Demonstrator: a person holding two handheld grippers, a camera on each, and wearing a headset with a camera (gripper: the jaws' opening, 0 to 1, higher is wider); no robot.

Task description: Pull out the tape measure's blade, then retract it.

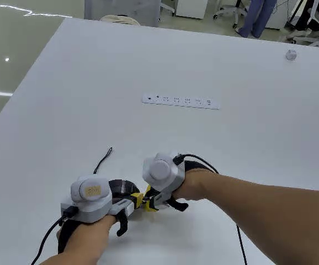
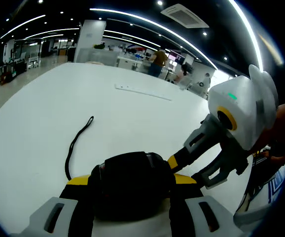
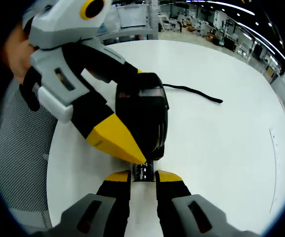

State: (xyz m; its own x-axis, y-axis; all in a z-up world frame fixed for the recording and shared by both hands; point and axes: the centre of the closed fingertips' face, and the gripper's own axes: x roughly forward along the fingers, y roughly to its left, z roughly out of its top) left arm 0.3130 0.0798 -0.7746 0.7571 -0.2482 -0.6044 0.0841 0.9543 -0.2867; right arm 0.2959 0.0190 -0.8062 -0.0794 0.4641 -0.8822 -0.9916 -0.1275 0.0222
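Tape measure sits low on the white table, its case clamped between your left gripper jaws. Your right gripper is pinched nearly closed on the blade tip at the case mouth. Looks like step 1, blade barely out. Next: pull the right gripper straight away and hold the left one steady.

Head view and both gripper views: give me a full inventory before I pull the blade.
Black round tape measure: one, black, near table edge, between the tongs.
Black wrist strap cord: one, black, on the table beyond the case.
White flush power strip: one, white, mid-table.
Small round grey object: one, far right; too small to identify.
White workbench table: one, white.
Left tongs: one, grey-white, yellow-black jaws, shut on the case.
Right tongs: one, same colours, shut on the blade tip at the case's mouth.
Left hand, right hand: one holding each.
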